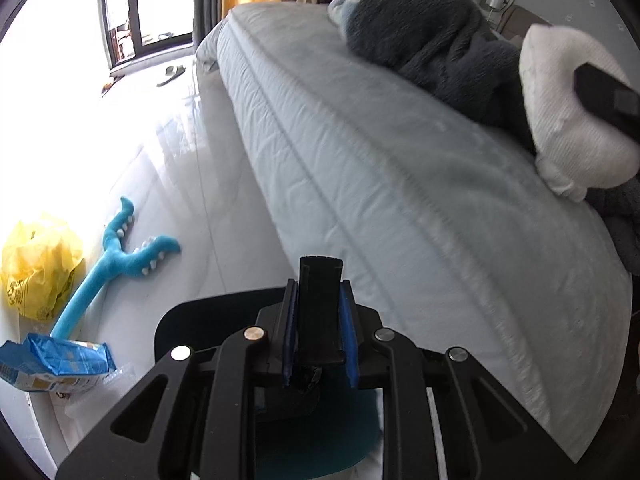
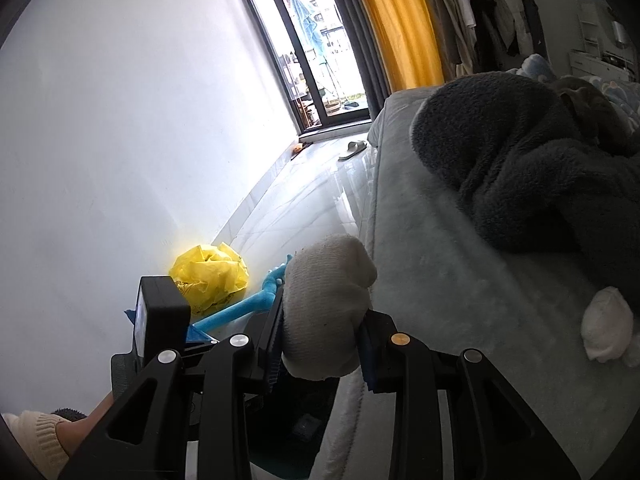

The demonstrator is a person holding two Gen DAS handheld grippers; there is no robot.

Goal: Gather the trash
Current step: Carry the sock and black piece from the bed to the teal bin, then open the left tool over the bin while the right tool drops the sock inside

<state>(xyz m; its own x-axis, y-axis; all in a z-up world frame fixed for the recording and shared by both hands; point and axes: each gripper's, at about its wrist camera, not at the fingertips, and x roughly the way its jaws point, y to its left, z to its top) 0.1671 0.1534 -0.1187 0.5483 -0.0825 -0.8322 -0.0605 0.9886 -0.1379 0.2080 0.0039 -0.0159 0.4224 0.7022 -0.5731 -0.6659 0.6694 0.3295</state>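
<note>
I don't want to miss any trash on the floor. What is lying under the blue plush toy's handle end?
The blue plush toy rests its lower end on a blue packet beside the yellow bag. Anything beneath that packet is covered.

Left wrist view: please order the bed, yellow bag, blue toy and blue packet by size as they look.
1. bed
2. blue toy
3. yellow bag and blue packet: alike, unranked.
</note>
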